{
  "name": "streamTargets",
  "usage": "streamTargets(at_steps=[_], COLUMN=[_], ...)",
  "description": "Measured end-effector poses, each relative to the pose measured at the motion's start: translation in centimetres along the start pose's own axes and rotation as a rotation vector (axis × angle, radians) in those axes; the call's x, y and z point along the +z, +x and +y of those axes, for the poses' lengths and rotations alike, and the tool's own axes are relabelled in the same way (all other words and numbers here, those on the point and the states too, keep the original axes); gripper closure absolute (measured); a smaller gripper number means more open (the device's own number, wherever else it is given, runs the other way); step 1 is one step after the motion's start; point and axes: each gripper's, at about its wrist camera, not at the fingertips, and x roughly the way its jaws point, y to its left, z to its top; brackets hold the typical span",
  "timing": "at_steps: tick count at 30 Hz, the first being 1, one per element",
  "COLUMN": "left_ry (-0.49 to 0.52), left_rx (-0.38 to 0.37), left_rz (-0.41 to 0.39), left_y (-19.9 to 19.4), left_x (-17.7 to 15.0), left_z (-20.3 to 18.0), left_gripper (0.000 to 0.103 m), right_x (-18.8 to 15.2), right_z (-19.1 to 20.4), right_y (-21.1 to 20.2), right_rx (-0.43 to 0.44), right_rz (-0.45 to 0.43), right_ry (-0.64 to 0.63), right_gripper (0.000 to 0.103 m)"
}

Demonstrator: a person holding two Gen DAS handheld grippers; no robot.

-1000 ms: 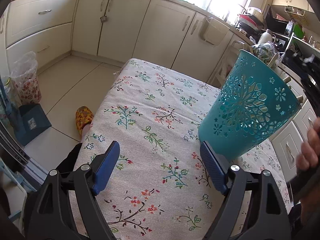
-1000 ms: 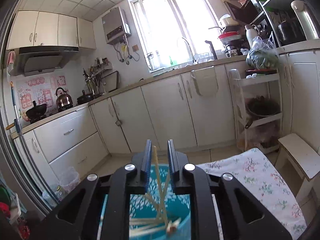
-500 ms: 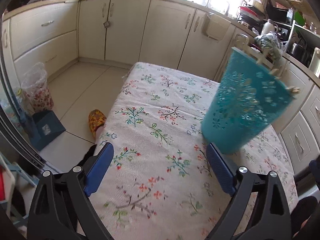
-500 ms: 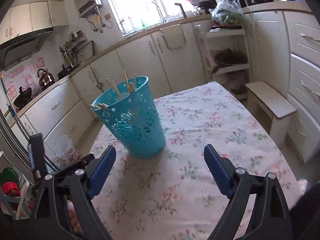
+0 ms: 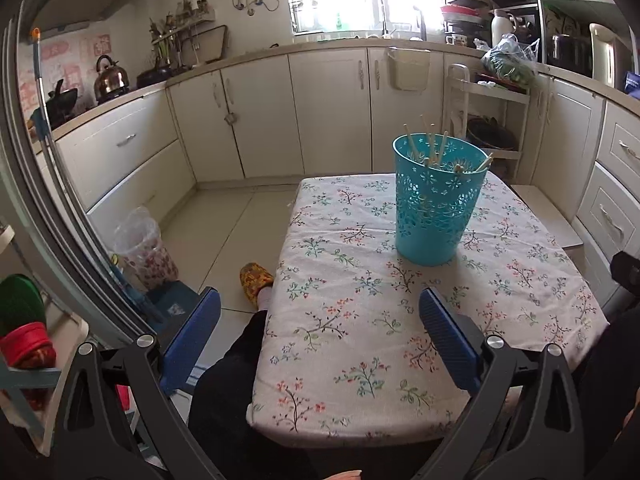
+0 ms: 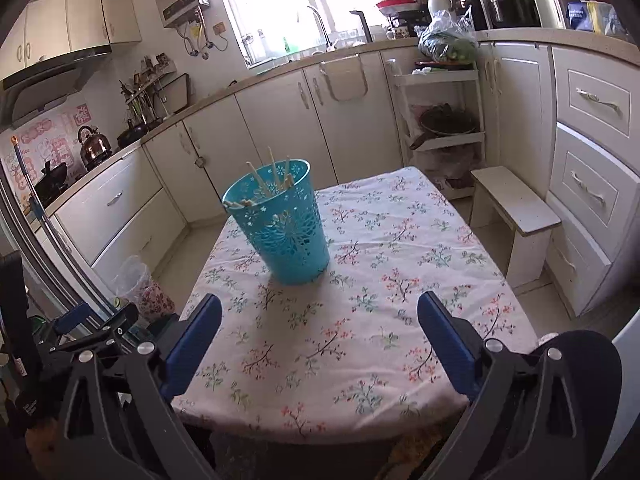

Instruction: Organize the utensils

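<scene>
Blue pads frame my left wrist view: the left gripper [image 5: 318, 334] has its jaws opening toward their widest, and nothing sits between them, only the floral tablecloth [image 5: 360, 344] below. Ahead of it and a little to the right stands the teal basket [image 5: 434, 216], upright on the cloth and well apart from the pads. Pale chopsticks [image 5: 430, 140] poke above its rim; their lower ends are lost behind the perforated wall, so I cannot count them. A slippered foot [image 5: 254, 280] shows past the table's left edge, the leg partly hidden by the cloth. The fisheye rim crops the right side to dark shapes I cannot make out.

From the right wrist view, the right gripper [image 6: 319, 334] is likewise opening, almost fully spread, and holds nothing. The teal basket [image 6: 286, 232] stands ahead and slightly left of it, leaning in the lens distortion, chopsticks [image 6: 276, 174] jutting out. The left gripper [image 6: 100, 326] intrudes at the lower left, mostly cut off. A white stool [image 6: 516, 210] stands beyond the table's right edge.
</scene>
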Motion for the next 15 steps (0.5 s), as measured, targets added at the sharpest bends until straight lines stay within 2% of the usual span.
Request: streamTargets(at_steps=[4, 8, 10, 15], left_ry=[-0.032, -0.005, -0.004, -0.002], left_rx=[-0.023, -0.037, -0.033, -0.023], left_rz=[0.041, 0.056, 0.037, 0.006], left_y=[-1.4, -2.8, -3.5, -6.0], left_x=[0.2, 0.9, 0.9, 0.0], left_z=[0.4, 0.5, 0.3, 0.2], left_gripper=[0.008, 0.008, 0.008, 0.008], right_x=[0.3, 1.3, 1.4, -1.7], right_z=[1.5, 3.1, 3.7, 4.5], right_y=[-0.7, -2.9, -4.1, -5.7], right_rx=[0.028, 0.052, 0.057, 0.048], right_rz=[0.031, -0.008, -0.038, -0.082], right_ry=[-0.019, -0.057, -0.065, -0.03], right_gripper=[0.009, 0.008, 0.008, 0.008])
